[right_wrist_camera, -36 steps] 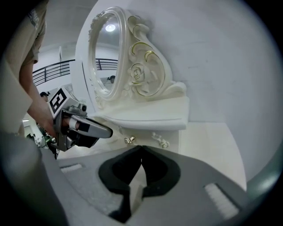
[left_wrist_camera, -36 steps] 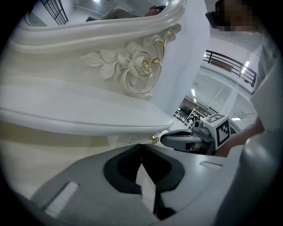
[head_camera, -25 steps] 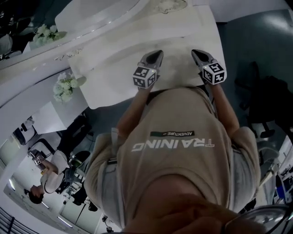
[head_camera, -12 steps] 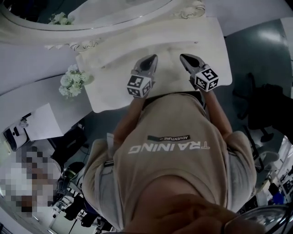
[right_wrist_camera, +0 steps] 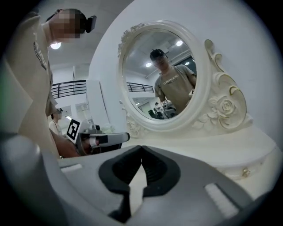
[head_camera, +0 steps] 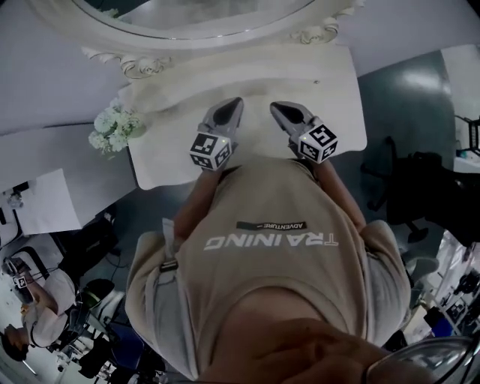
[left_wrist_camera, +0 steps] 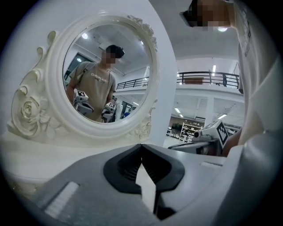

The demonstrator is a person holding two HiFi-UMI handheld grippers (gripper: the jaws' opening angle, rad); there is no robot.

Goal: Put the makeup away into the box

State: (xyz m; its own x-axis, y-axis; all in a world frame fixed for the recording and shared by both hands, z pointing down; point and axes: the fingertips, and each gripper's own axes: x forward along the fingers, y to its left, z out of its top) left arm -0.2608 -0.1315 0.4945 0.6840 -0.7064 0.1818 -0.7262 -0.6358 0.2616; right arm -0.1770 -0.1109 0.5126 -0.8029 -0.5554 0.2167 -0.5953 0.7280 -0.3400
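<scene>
No makeup and no box show in any view. My left gripper (head_camera: pixel 234 102) and right gripper (head_camera: pixel 274 107) hang side by side over the white vanity top (head_camera: pixel 334 86), both pointing at the oval mirror (head_camera: pixel 202 15). In the left gripper view the jaws (left_wrist_camera: pixel 141 146) meet at their tips with nothing between them. The right gripper's jaws (right_wrist_camera: pixel 141 148) are closed the same way and empty. Each gripper view shows the other gripper beside it, the right gripper (left_wrist_camera: pixel 208 134) and the left gripper (right_wrist_camera: pixel 95 139). The mirror (left_wrist_camera: pixel 106 75) reflects the person holding both.
The carved white mirror frame (right_wrist_camera: pixel 221 106) rises at the back of the vanity. White flowers (head_camera: pixel 112 129) stand at its left end. A sheet of paper (head_camera: pixel 45 204) lies lower left; a dark chair (head_camera: pixel 420 187) stands on the floor at right.
Both grippers have risen and moved forward over the vanity top toward the mirror, staying closed. The head view has swung, so the mirror and flowers sit further right and up.
</scene>
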